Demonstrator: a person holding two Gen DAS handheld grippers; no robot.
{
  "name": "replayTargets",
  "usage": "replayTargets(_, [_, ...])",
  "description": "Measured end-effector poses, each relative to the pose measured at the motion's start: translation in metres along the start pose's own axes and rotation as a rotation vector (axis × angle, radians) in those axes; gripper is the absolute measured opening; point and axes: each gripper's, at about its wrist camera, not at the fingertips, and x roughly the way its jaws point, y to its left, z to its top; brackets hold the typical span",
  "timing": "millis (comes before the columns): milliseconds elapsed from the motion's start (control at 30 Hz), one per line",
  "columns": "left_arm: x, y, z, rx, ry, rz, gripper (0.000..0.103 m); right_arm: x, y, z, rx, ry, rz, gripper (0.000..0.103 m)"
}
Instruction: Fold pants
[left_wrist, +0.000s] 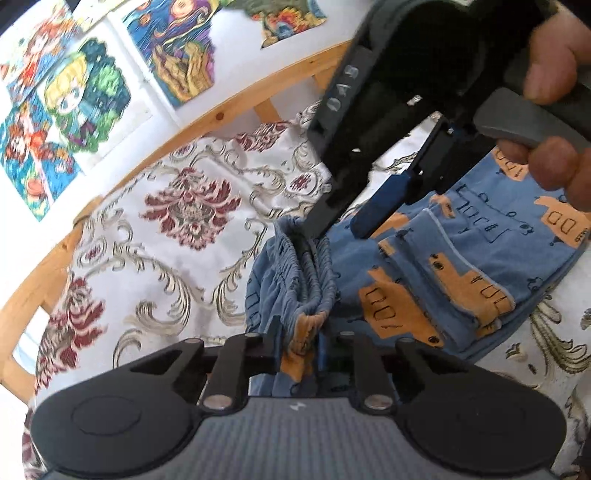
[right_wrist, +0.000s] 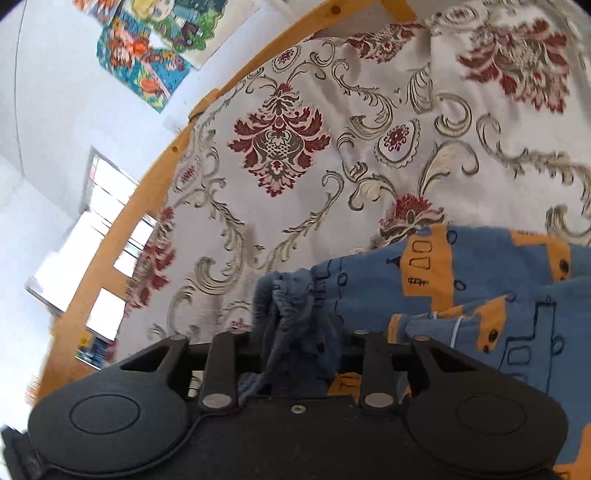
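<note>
Nearest, clamped between the narrow-set fingers of the left tool (left_wrist: 314, 347): a bunched edge of the soft blue pants with orange house-shaped prints (left_wrist: 424, 280), an orange patch squeezed right at the pads. Gripped there, probably, to raise one side of the garment off the surface beneath and carry it over as a fold.

Just beyond, meeting the same garment at its gathered elastic waistband (left_wrist: 306, 266): the right tool (left_wrist: 334, 227), angled down from above, black finger pushed into the gathers, blue finger on the outer side. Seemingly closed on the cloth too, judging by the right wrist view, with a hank of blue fabric drawn up between the fingers and hiding the pads; exact gap impossible to read. Wrapped round its grey lever, a person's fingers (left_wrist: 552, 166), pressing, presumably to hold the pinch.

Two grips close together on the waist end, likely for lifting that end evenly rather than dragging one corner. Rest of the pants draped to the right, already doubled in layers, lying on the cream bedspread woven with dark red flowers and grey scrolls (left_wrist: 177, 229).

Farther off, bordering the bedspread: a pale wooden bed rail (left_wrist: 236, 107). Beyond, pinned on a white wall, colourful cartoon drawings (left_wrist: 85, 96).
</note>
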Motion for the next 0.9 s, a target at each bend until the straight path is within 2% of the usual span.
replayTargets(167, [-0.006,-0.012,0.01,0.052,-0.027,0.0,0.019,-0.004,-0.006,0.002,0.033,0.005,0.026,0.038])
replayTargets(200, [-0.008,-0.014,0.013,0.059,-0.031,0.0,0.019,-0.007,-0.007,0.003,0.04,0.001,0.032,0.033])
replayTargets(233, [-0.009,-0.016,0.015,0.064,-0.037,0.001,0.019,-0.01,-0.008,0.003,0.043,-0.006,0.036,0.02])
replayTargets(267, [-0.011,-0.018,0.018,0.069,-0.046,0.0,0.019,-0.013,-0.009,0.003,0.041,-0.011,0.033,0.013])
replayTargets(333, [-0.015,-0.023,0.024,0.084,-0.062,0.002,0.019,-0.021,-0.012,0.003,0.038,-0.028,0.026,0.007])
replayTargets(500, [-0.022,-0.036,0.038,0.102,-0.091,-0.022,0.018,-0.044,-0.02,0.002,0.044,-0.079,0.031,0.004])
replayTargets(900, [-0.032,-0.072,0.071,0.127,-0.16,-0.112,0.018,-0.106,-0.043,-0.001,0.053,-0.194,-0.016,0.004])
